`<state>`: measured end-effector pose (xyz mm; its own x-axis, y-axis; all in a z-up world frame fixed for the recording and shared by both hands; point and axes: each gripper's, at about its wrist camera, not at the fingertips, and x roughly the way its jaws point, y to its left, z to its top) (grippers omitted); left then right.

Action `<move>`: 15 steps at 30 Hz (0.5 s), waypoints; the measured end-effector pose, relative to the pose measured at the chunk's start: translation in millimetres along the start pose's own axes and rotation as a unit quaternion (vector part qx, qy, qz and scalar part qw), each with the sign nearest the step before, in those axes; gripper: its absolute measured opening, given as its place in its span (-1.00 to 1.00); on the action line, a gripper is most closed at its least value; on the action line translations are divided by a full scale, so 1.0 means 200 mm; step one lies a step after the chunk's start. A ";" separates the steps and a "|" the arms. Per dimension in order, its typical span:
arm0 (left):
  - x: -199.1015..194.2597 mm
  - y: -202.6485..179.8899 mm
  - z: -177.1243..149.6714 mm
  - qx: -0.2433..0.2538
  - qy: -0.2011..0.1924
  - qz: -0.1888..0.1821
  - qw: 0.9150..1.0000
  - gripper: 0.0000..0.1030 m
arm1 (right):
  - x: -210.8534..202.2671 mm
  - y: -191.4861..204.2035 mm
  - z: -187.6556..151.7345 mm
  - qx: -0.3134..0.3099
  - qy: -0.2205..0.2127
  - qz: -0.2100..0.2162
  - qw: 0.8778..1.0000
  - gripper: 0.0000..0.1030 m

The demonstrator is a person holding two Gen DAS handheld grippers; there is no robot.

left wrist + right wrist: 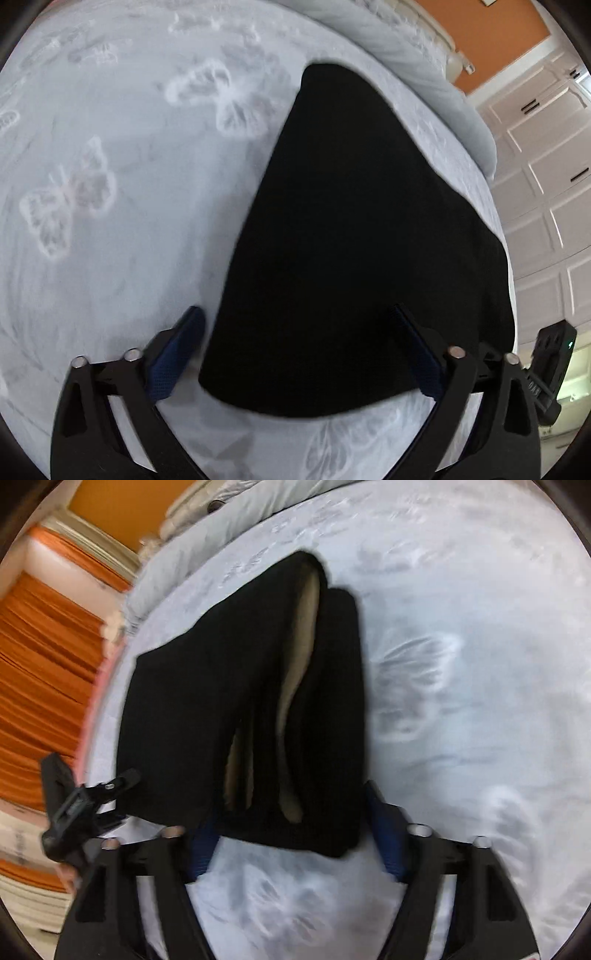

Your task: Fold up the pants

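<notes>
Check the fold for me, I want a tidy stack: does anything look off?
Yes. In the right wrist view the folded black pants gape along their layered edge, showing tan lining between uneven layers. Both grippers are open around the near edge, holding nothing.

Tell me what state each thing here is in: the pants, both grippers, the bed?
pants: folded into a stack on the bed, tan lining showing between layers.
left gripper: open, straddling the pants' near edge.
right gripper: open, at the pants' near edge.
bedspread: spread flat, butterfly pattern.
</notes>
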<state>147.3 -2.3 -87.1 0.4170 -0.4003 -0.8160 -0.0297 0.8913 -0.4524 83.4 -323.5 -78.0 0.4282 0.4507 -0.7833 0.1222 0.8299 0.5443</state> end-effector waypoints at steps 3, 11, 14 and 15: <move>-0.07 -0.02 0.02 0.006 0.004 -0.031 0.999 -0.41 | -0.10 0.08 0.02 -0.016 -0.021 0.015 1.000 -0.36; -0.39 0.03 -0.16 0.045 0.030 -0.038 0.998 -0.20 | -0.30 0.17 -0.26 -0.070 0.017 0.012 0.997 -0.15; -0.37 0.10 -0.23 0.048 0.028 0.029 0.998 -0.11 | -0.21 0.05 -0.31 -0.043 0.039 -0.064 0.996 0.22; -0.39 0.11 -0.23 0.051 0.017 0.025 0.998 -0.09 | -0.25 0.06 -0.30 -0.045 0.019 -0.059 0.997 0.23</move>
<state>72.1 39.2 -49.2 0.3869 -0.3607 -0.8486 0.0437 0.9265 -0.3739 10.4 -316.5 -49.4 0.3811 0.3590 -0.8520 0.0882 0.9032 0.4201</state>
